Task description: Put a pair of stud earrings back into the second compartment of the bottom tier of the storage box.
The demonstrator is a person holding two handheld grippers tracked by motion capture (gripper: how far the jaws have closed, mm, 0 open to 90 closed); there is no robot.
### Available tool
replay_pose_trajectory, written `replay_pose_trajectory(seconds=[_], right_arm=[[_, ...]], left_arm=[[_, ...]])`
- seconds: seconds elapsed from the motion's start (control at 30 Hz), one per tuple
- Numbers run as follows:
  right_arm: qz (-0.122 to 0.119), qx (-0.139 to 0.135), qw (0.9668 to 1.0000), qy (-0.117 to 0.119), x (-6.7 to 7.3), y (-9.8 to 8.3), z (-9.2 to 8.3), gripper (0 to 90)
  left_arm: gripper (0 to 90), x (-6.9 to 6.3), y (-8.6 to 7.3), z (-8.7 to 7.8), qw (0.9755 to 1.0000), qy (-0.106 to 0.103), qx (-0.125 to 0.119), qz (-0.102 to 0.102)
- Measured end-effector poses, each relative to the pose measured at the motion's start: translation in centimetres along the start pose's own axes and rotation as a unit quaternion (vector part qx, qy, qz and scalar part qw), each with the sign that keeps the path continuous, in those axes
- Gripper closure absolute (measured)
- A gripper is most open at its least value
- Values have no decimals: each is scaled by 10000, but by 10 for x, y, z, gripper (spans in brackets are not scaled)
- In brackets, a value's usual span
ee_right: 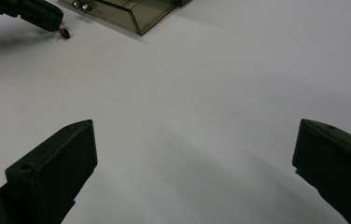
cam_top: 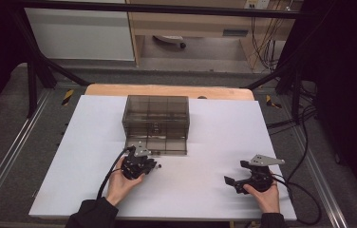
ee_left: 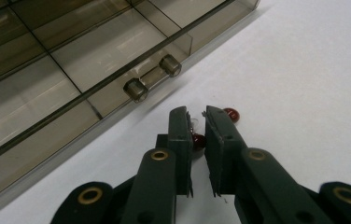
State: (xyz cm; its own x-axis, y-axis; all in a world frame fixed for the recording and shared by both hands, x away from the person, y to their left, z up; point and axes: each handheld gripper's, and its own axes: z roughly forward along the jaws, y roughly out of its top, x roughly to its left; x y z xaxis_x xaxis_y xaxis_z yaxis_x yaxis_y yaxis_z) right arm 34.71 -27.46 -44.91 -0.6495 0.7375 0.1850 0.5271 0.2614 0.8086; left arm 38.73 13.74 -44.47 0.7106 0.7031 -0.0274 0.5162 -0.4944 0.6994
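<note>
A smoky see-through drawer box (cam_top: 156, 118) stands at the middle of the white table top (cam_top: 214, 137). Just in front of it my left gripper (cam_top: 156, 166) is low over the table. In the left gripper view its jaws (ee_left: 195, 113) stand nearly together, pinching a small red piece (ee_left: 198, 140). A second red bead (ee_left: 232, 113) lies on the table just past the right jaw. The box's lowest drawer has a bar handle (ee_left: 152, 78) close ahead of the tips. My right gripper (cam_top: 236, 172) rests at the front right, open wide with nothing between its jaws (ee_right: 194, 125).
The right gripper view shows the box corner (ee_right: 131, 14), the left gripper (ee_right: 38, 14) and a red bead (ee_right: 65, 33) at its top left. Black frame bars (cam_top: 34, 66) and cables (cam_top: 305, 142) ring the table. A wooden strip (cam_top: 167, 90) lies behind the white top.
</note>
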Motion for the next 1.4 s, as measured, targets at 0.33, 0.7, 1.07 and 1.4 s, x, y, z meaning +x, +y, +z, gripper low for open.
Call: replay_pose_trajectory(seconds=[0.33,0.7,1.07,1.4], right_arm=[[7,28,10000,5,0,0,0,6],[-13,45,10000,3,0,0,1,6],[0,56,10000,1,0,0,1,6],[-2,40,10000,0,0,0,0,6]], left_arm=[[807,1,2,-12,9999,-96,-95,30],[807,1,10,-25,9999,-113,-90,-9],[807,4,20,-37,9998,-97,-141,36],[807,9,38,-36,9999,-97,-127,66]])
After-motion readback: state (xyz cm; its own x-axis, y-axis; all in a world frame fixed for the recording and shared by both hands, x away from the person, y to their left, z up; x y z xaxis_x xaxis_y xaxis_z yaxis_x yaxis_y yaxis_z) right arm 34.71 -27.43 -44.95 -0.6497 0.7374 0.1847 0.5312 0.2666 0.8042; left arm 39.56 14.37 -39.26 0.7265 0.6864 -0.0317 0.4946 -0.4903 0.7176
